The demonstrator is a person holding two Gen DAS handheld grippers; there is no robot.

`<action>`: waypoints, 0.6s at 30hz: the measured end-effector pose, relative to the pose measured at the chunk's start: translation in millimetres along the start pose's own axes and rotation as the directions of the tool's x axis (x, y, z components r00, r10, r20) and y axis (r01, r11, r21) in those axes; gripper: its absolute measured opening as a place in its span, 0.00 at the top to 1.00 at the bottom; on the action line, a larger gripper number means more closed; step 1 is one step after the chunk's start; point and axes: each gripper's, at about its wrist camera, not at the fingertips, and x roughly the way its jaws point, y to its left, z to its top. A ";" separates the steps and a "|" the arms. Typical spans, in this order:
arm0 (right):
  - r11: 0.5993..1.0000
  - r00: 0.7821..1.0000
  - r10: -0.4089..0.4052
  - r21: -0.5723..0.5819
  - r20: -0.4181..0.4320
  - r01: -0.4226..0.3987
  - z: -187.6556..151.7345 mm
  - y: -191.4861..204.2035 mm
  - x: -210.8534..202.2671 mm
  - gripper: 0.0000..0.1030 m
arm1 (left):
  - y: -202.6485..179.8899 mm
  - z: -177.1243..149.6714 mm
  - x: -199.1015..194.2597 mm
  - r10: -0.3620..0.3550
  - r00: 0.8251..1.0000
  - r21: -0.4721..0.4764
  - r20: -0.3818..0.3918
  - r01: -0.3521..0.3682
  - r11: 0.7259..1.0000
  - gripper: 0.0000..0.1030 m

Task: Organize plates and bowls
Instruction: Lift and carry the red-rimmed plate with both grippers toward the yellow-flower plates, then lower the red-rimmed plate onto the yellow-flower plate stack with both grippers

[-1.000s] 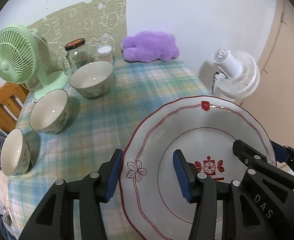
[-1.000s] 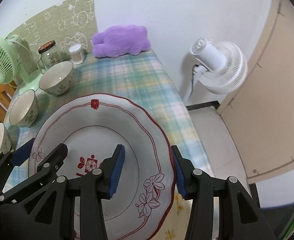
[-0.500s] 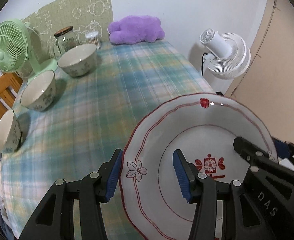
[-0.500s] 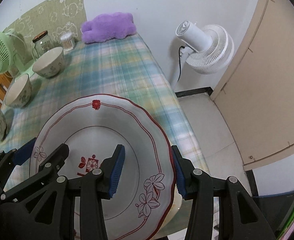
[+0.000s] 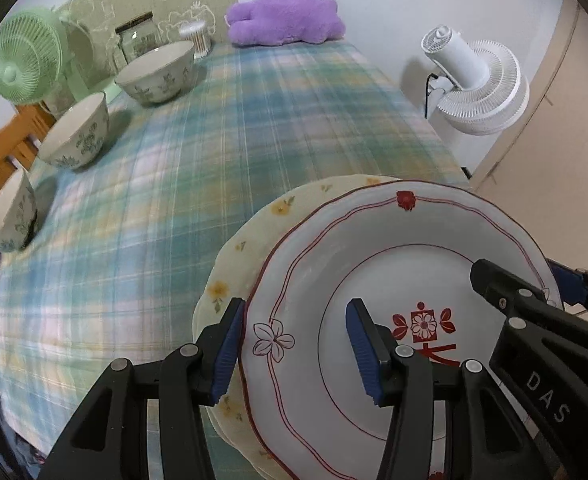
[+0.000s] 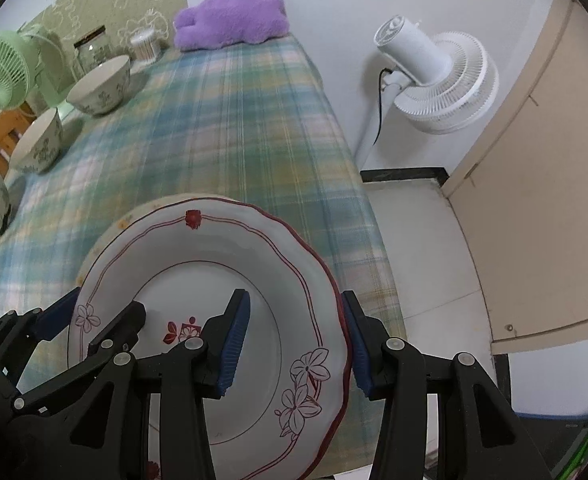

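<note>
Nearest the cameras, the left gripper point(image 5: 294, 350) and the right gripper point(image 6: 294, 342) each clamp their blue-padded fingers point(image 5: 364, 350) on opposite rims of one white plate with red trim point(image 5: 406, 280), the left on its left edge, the right on its right edge. A second ago only plaid cloth lay under this plate; now a cream plate with small yellow flowers point(image 5: 249, 248) shows directly beneath it, at the near end of the counter point(image 5: 173, 168). The red-trimmed plate hangs just above the cream one, offset to the right; whether they touch cannot be told. This suggests the carry has reached its stacking spot, and lowering and release likely remain. Farther off, along the counter's left side, three floral bowls stand apart in a row: near point(image 5: 11, 216), middle point(image 5: 75, 136), far point(image 5: 155, 74). Beyond them sit a green fan point(image 5: 25, 66), a glass jar point(image 5: 135, 40) and a purple plush point(image 5: 285, 20).
</note>
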 end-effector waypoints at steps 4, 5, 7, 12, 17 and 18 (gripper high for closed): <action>1.000 1.000 0.015 -0.017 -0.015 -0.015 1.6 -4.6 9.1 0.51 | -5.6 -1.3 3.3 0.022 1.000 -0.008 -0.011 -0.022 1.000 0.50; 1.000 1.000 0.019 -0.020 -0.019 -0.019 2.2 -5.9 10.9 0.51 | -6.9 -1.5 5.0 0.023 1.000 -0.011 -0.018 -0.023 1.000 0.50; 0.999 0.999 0.024 -0.027 -0.026 -0.025 3.2 -7.9 14.4 0.51 | -9.3 -2.5 7.0 0.028 0.999 -0.019 -0.027 -0.029 0.999 0.50; 0.998 0.999 0.034 -0.051 -0.023 -0.035 3.2 -9.4 17.4 0.51 | -10.6 -2.1 5.4 0.051 0.998 -0.035 -0.023 -0.052 0.998 0.50; 0.996 0.997 0.064 -0.066 -0.049 -0.067 3.4 -12.8 19.1 0.51 | -10.4 -2.9 4.0 0.056 0.998 -0.048 -0.023 -0.057 0.997 0.50; 0.995 0.996 0.077 -0.064 -0.051 -0.080 3.3 -13.1 18.5 0.51 | -10.8 -2.4 3.9 0.060 0.998 -0.049 -0.023 -0.061 0.997 0.50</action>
